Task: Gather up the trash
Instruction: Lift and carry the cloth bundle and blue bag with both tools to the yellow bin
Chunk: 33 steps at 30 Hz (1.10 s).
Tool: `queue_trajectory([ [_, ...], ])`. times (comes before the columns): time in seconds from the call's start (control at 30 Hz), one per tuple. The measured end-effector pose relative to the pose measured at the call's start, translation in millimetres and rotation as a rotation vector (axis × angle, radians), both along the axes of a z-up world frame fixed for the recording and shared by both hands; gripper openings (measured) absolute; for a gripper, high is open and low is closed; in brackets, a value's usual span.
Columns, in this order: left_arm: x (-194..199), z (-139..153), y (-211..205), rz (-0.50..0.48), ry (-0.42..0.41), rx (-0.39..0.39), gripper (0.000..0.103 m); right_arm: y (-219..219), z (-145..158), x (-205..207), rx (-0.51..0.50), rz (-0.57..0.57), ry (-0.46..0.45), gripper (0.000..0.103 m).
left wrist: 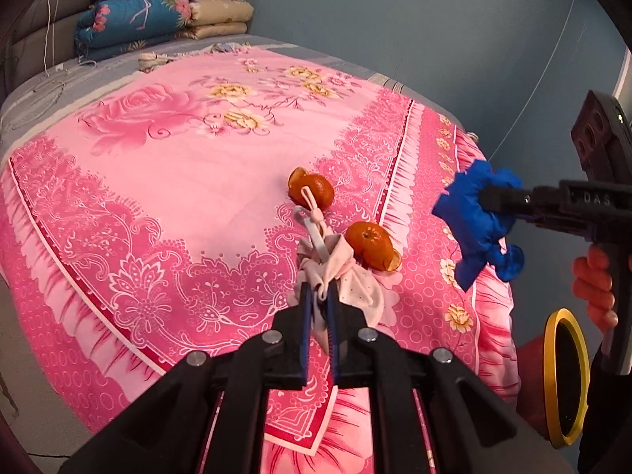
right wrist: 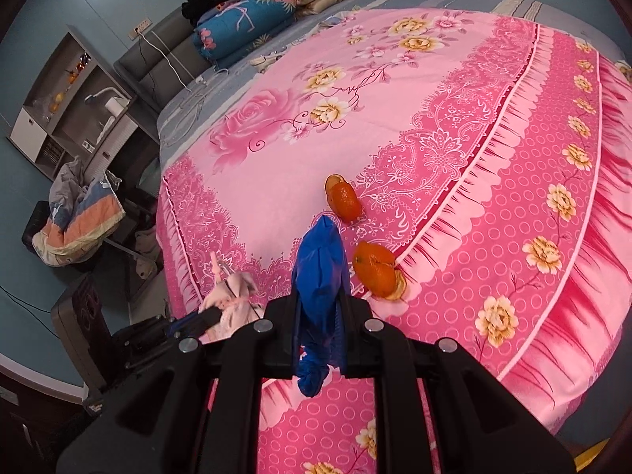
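Observation:
My left gripper [left wrist: 320,288] is shut on a crumpled pink face mask [left wrist: 351,276] with white ear loops, held above the bed. It also shows in the right wrist view [right wrist: 233,296]. My right gripper [right wrist: 320,296] is shut on a crumpled blue glove [right wrist: 318,272], also seen in the left wrist view [left wrist: 480,221] at the right. Two orange peels lie on the pink floral bedspread [left wrist: 177,181]: a far one [left wrist: 312,191] and a near one [left wrist: 373,245]. In the right wrist view the far peel [right wrist: 345,197] and near peel [right wrist: 375,270] lie just ahead of the glove.
A yellow-rimmed bin [left wrist: 565,379] stands beside the bed at the lower right. Folded quilts [left wrist: 158,19] are stacked at the headboard. In the right wrist view a shelf unit [right wrist: 67,106] and a pile of clothes [right wrist: 79,221] stand left of the bed.

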<state>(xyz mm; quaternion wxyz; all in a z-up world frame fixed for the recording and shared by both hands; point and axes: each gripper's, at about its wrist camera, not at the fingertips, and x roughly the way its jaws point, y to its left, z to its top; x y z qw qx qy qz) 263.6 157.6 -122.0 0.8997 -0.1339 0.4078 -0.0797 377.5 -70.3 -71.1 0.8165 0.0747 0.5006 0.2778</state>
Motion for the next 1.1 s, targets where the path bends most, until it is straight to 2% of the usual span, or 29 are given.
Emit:
queue_trajectory([
  [0.53, -48, 66, -31, 0.002, -0.149, 0.017, 0.007, -78, 57, -87, 0.118, -0.058, -0.129, 0.013],
  [0.8, -70, 96, -57, -0.037, -0.214, 0.011, 0.007, -112, 77, -124, 0.168, -0.092, -0.181, 0.013],
  [1.1, -94, 122, -98, -0.122, -0.277, 0.012, 0.007, -155, 101, -176, 0.199, -0.166, -0.266, 0.013],
])
